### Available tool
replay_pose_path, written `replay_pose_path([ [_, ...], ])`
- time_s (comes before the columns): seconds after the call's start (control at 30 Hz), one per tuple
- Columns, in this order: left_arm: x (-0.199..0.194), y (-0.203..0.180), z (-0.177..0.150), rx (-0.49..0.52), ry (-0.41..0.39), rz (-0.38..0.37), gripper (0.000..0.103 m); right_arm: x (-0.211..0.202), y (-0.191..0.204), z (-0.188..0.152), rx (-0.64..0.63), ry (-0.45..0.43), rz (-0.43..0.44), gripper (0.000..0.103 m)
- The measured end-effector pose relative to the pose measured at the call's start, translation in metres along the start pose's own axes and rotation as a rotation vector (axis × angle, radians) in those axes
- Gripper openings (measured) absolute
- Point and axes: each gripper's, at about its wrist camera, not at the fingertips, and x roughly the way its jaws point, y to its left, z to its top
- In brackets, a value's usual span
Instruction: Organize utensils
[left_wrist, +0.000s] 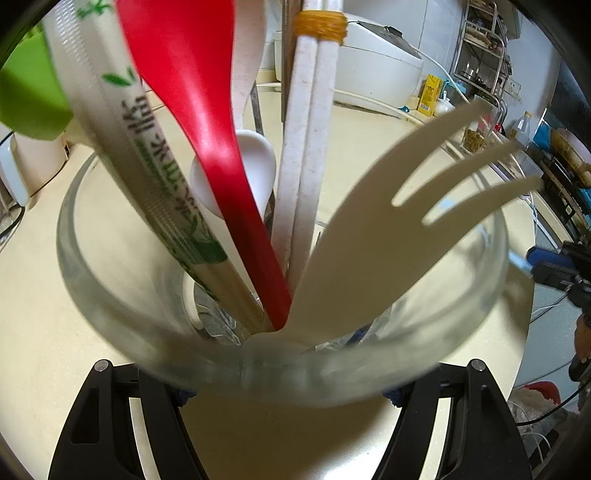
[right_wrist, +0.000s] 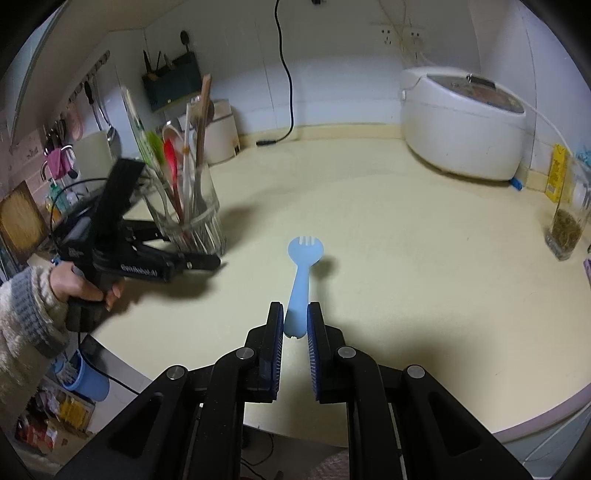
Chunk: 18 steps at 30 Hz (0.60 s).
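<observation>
The right gripper (right_wrist: 295, 325) clasps a blue fork (right_wrist: 300, 280) above the table (right_wrist: 406, 240). Left of the fork, the left gripper (right_wrist: 192, 254) clenches the utensil-filled glass (right_wrist: 192, 214); the rice cooker (right_wrist: 461, 122) stands far right.

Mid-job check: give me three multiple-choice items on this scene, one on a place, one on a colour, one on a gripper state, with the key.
1. Where is the red spoon?
A. in the glass cup
B. flat on the counter
C. on the rice cooker

2. What colour is the spork?
A. green
B. light blue
C. red

3. The right gripper is:
A. wide open
B. out of view
C. shut on the spork's handle

Key: 1 A, it stands among the cup's utensils; 2 B, pale blue throughout; 3 C, both pads press the handle.
</observation>
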Motion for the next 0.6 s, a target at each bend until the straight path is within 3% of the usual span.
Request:
replay_pose_path([
  [0.6,0.0,0.0,0.0,0.0,0.0,0.001,0.077,-0.039,0.021,0.037,-0.119,-0.083,-0.006,0.013],
])
